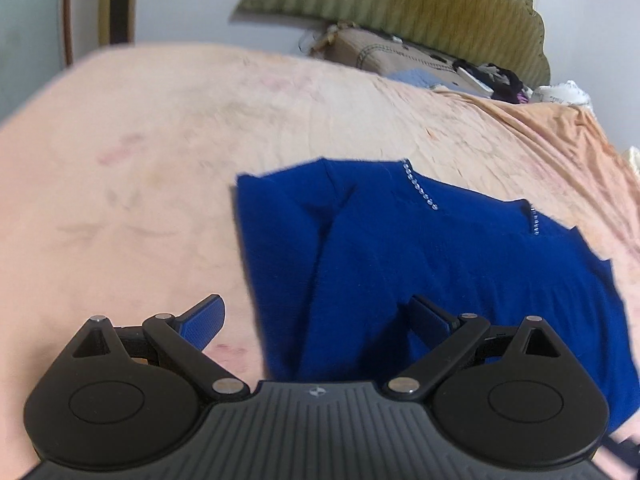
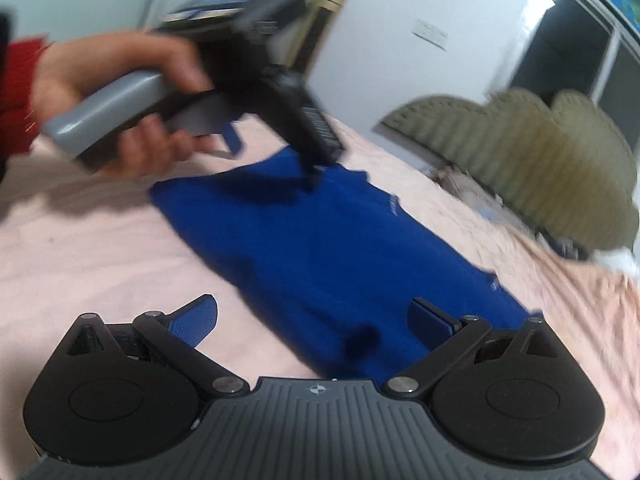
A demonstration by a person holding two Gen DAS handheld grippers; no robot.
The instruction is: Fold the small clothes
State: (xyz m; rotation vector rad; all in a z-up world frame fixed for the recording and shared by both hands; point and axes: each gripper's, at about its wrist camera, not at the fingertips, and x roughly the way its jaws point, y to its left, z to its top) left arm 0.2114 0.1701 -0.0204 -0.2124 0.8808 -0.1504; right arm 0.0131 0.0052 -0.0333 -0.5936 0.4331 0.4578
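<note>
A royal-blue knit garment (image 1: 420,260) with small bead trims lies flat, partly folded, on a pink bedspread (image 1: 140,168). My left gripper (image 1: 316,312) is open and empty, hovering over the garment's left edge. In the right wrist view the same garment (image 2: 340,264) stretches away from me. My right gripper (image 2: 312,316) is open and empty above its near end. The left gripper (image 2: 308,160), held by a hand, hangs over the garment's far end.
An olive ribbed headboard (image 1: 420,4) stands behind the bed, with a brown bag and clutter (image 1: 400,56) at its foot. White walls, a dark window (image 2: 568,52) at right. The bedspread (image 2: 100,248) spreads left of the garment.
</note>
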